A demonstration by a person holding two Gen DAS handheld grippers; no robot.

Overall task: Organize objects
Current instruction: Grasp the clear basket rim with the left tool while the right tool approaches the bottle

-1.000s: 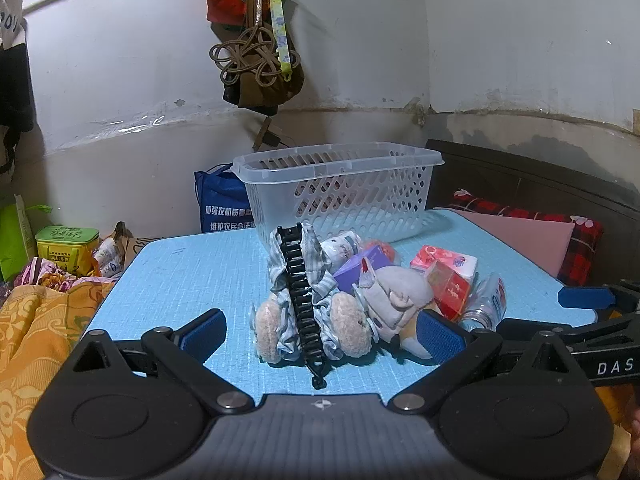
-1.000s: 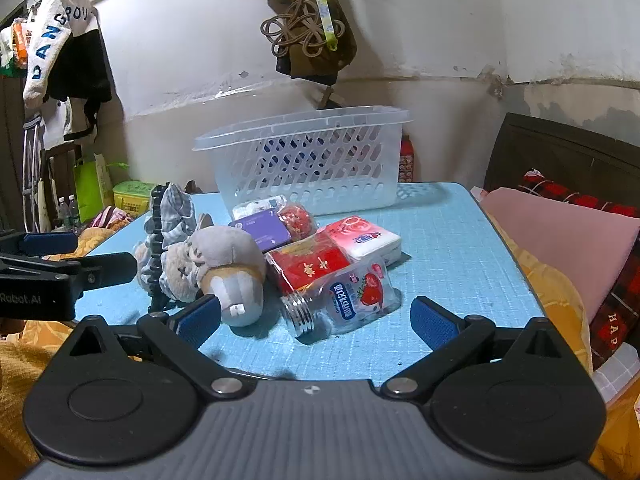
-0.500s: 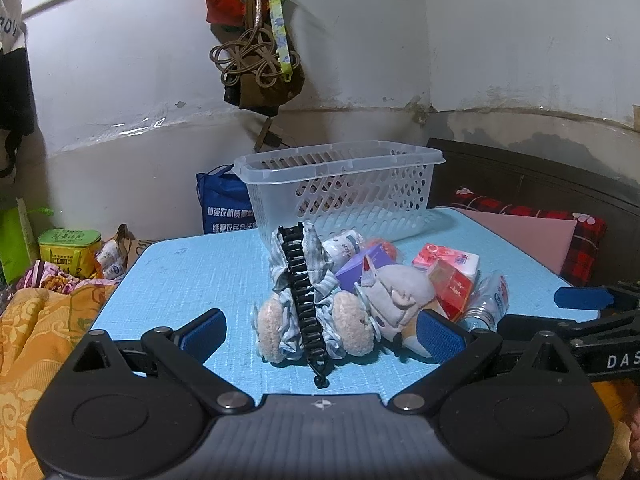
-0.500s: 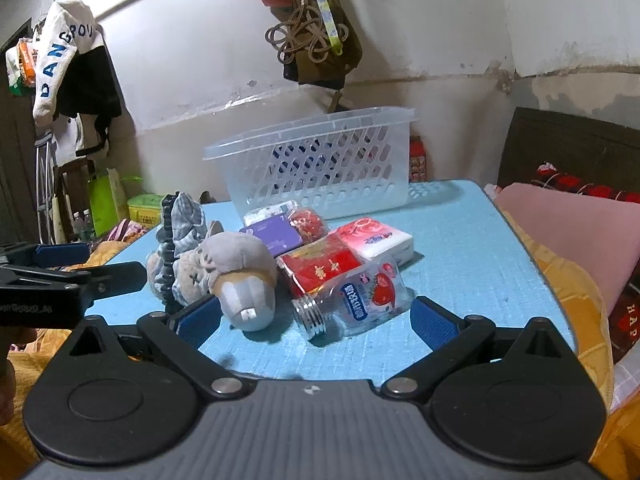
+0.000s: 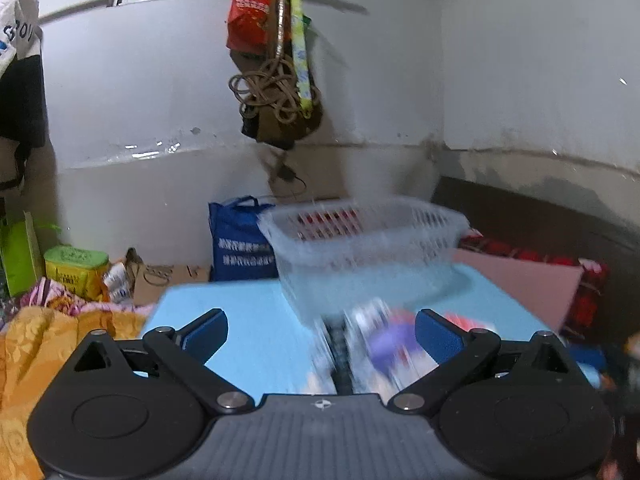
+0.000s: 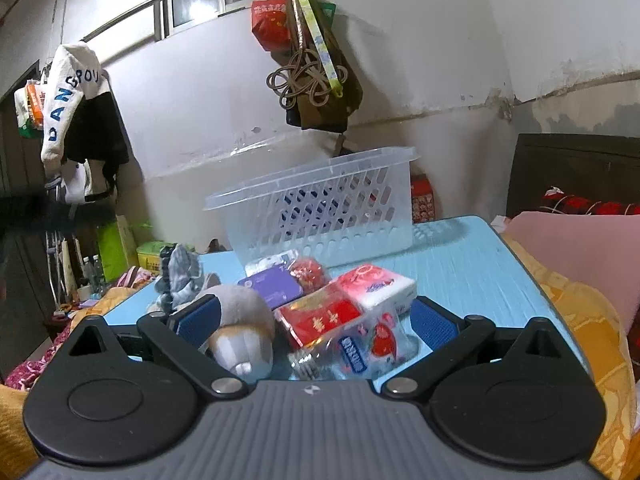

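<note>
Blue-padded right gripper (image 6: 314,324) and left gripper (image 5: 320,334): both spread wide, gripping nothing.
Plastic bottle (image 6: 360,346) and plush toy (image 6: 240,326) lie between the right fingers.

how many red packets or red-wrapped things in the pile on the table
3: a red foil packet at the front centre, a round red-wrapped item behind it near the basket, and a red-and-white tissue pack to the right. Others may be hidden.

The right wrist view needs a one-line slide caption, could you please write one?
Open right gripper over a plastic bottle, before an empty clear basket on the blue table.
</note>
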